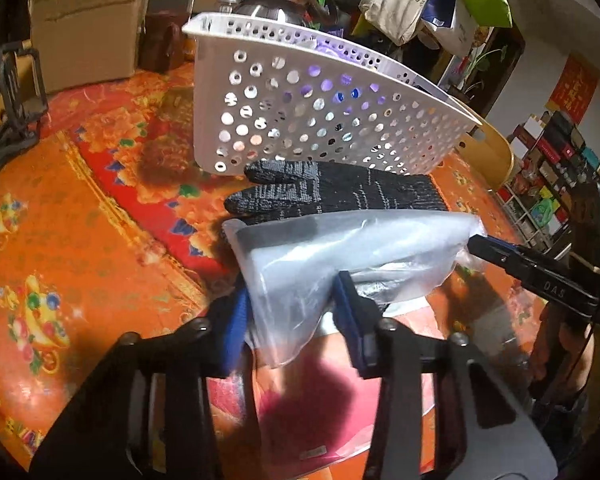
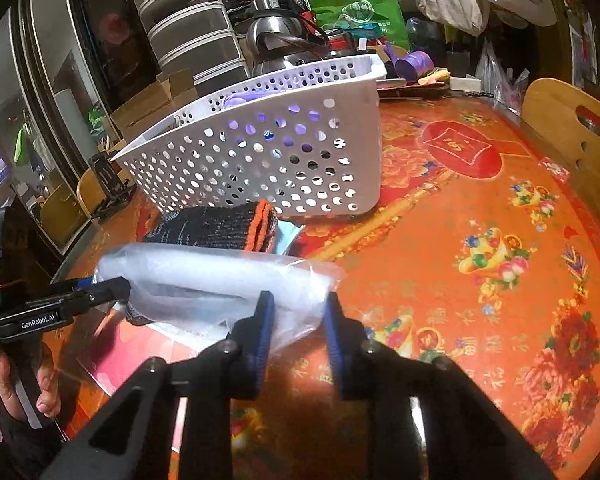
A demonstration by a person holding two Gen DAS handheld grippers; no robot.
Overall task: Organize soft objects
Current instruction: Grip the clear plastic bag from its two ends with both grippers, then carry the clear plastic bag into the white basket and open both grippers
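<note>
The orange flower-patterned counter (image 2: 480, 208) lies bare to the right of the white perforated plastic basket (image 2: 284, 160), leaving broad room there as far as the wooden chair back (image 2: 568, 128). Ahead, the basket's wall blocks the way, with the black knitted glove (image 1: 340, 194) lying against its foot just beyond the clear plastic bag (image 1: 340, 248). Behind the basket, a steel kettle (image 2: 276, 44), cardboard box (image 1: 88, 28) and hanging bags crowd the far edge.

cluttered home dining room: floral tablecloth (image 2: 480, 208), kettle (image 2: 276, 40), hanging tote bags (image 1: 400, 4)
</note>
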